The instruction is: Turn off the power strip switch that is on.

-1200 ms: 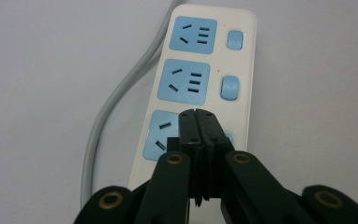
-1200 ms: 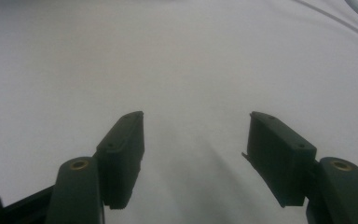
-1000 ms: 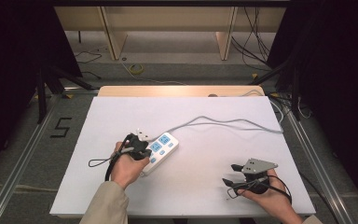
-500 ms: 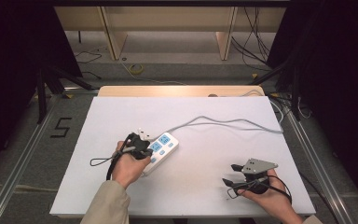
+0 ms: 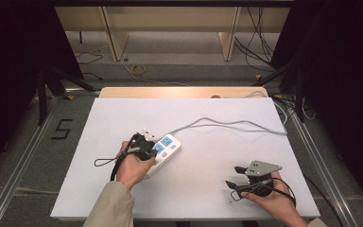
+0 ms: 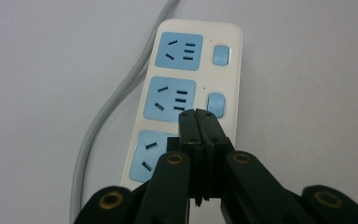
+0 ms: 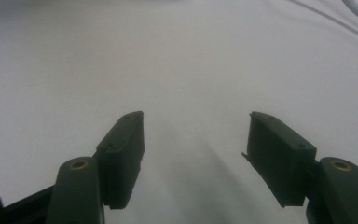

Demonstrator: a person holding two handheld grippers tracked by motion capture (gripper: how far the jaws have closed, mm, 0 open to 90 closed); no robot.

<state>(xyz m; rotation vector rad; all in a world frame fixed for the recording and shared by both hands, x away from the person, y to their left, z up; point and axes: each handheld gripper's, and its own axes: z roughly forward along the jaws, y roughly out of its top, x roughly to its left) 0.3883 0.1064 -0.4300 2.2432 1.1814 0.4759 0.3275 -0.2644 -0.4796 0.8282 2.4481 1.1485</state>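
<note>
1. Power strip left of centre in the high view, flat on the white table; long axis running from lower left to upper right, grey cord leaving the far end toward the right edge of the frame.
2. Left gripper directly over the strip, jaws pressed together with nothing between them, tips poised near the middle blue switch in the left gripper view; contact with the switch not clear.
3. Three blue sockets stacked up that frame, strip lengthwise ahead of the jaws.
4. Right gripper at lower right of the high view, jaws apart, empty, well apart from the strip.
5. Left hand far nearer; likely next move a short press by the closed tips on a switch.
</note>
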